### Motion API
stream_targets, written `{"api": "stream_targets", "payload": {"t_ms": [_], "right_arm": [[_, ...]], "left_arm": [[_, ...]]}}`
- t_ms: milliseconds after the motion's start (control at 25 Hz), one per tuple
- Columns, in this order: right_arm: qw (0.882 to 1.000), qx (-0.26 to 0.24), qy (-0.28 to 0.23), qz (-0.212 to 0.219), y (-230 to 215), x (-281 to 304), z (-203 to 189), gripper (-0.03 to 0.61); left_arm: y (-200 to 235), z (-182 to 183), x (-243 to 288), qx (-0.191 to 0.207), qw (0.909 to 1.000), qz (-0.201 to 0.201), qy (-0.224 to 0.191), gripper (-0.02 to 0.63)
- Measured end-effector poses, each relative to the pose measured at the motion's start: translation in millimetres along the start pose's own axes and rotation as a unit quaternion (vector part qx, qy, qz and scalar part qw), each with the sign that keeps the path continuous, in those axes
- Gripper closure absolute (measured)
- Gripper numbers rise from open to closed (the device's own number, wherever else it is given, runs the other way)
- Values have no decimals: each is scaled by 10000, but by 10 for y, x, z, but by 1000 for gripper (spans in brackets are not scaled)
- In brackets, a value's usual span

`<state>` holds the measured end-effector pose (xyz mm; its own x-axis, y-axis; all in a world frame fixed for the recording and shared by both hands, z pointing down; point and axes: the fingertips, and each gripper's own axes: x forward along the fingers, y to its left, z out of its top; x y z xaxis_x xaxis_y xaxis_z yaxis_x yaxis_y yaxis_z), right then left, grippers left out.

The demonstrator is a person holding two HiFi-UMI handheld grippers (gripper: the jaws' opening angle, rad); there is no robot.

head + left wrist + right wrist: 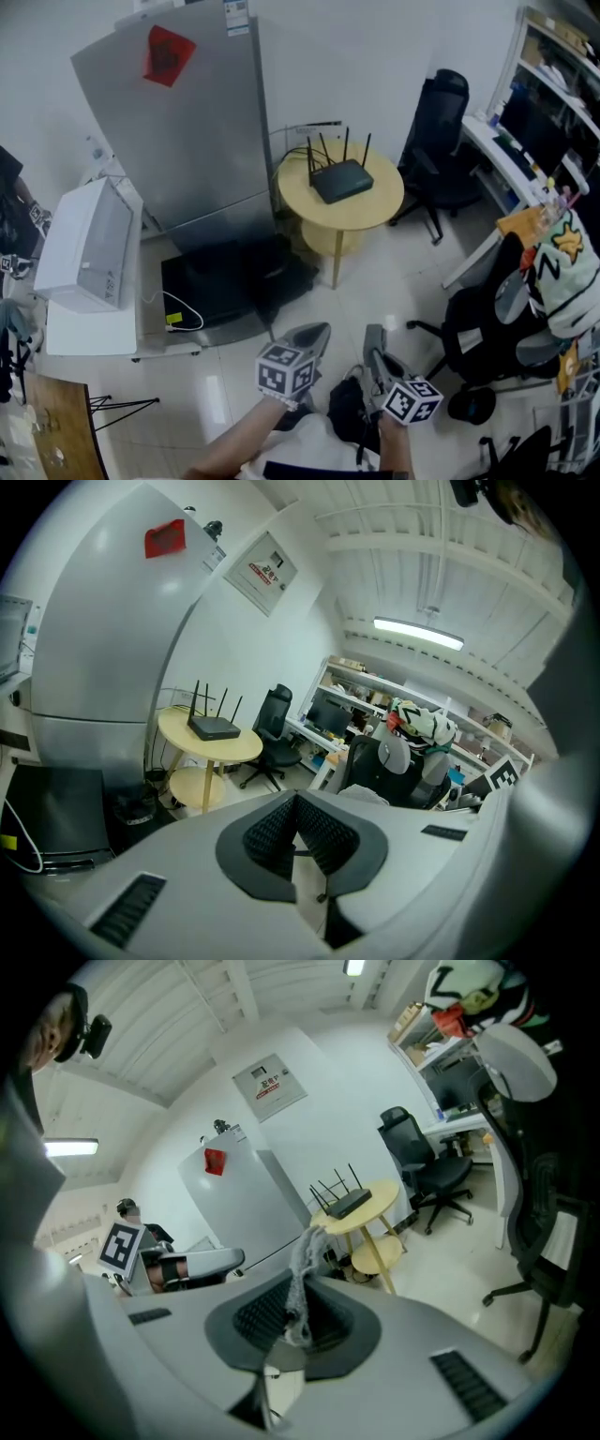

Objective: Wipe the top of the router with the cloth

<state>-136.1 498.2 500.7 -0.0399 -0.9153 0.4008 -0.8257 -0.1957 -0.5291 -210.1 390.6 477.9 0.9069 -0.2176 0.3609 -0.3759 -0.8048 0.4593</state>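
the right gripper (298, 1321) has its fingers closed on the cloth (302, 1274), a grey twisted strip that stands up out of the pinch. the left gripper (295, 841) has its fingers closed together with nothing between them. both sit low and close to the person, over the floor and well apart from the router (340, 180).

the step in hand looks like the carry across to the router, so wiping has not begun. only a narrow rope of cloth shows, so it would wipe better laid flat on the lid than dabbed with its tip. the antennas (336, 150) stand upright along the router's far edge, so a low approach from the near side with strokes running side to side should keep clear of them. the router probably slides easily, and the free left gripper could steady an edge.

a black swivel chair (487, 328) draped with a patterned garment stands just to the person's right. dark gear (234, 281) lies on the floor at the foot of the grey fridge (187, 141) on the left. between them the pale floor runs open to the round yellow worktop (380, 208) carrying the router. another black chair (441, 131) stands beyond it by the wall.
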Motion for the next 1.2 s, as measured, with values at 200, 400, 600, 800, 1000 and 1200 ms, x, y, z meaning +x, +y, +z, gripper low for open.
{"api": "stream_targets", "payload": {"t_ms": [200,400,600,800,1000,1200], "right_arm": [[9997,7,146,188,-67,397,196,534],[9988,-35,278,403,-268,896,552,534],[9974,-262,461,494,-527,1442,1047,534],[9961,-184,458,729,-849,1896,1568,534],[9937,-397,583,868,-1156,2271,2041,534],[9908,-377,778,1043,-1384,2508,2249,534]], "left_arm": [[256,173,229,-88,9999,118,-47,617],[483,486,598,-129,9996,170,-164,617],[770,923,1073,-180,9986,389,-324,617],[923,1258,1616,-208,9975,584,-345,617],[1027,1540,2136,-265,9956,812,-384,617],[1044,1677,2489,-264,9944,970,-315,617]]}}
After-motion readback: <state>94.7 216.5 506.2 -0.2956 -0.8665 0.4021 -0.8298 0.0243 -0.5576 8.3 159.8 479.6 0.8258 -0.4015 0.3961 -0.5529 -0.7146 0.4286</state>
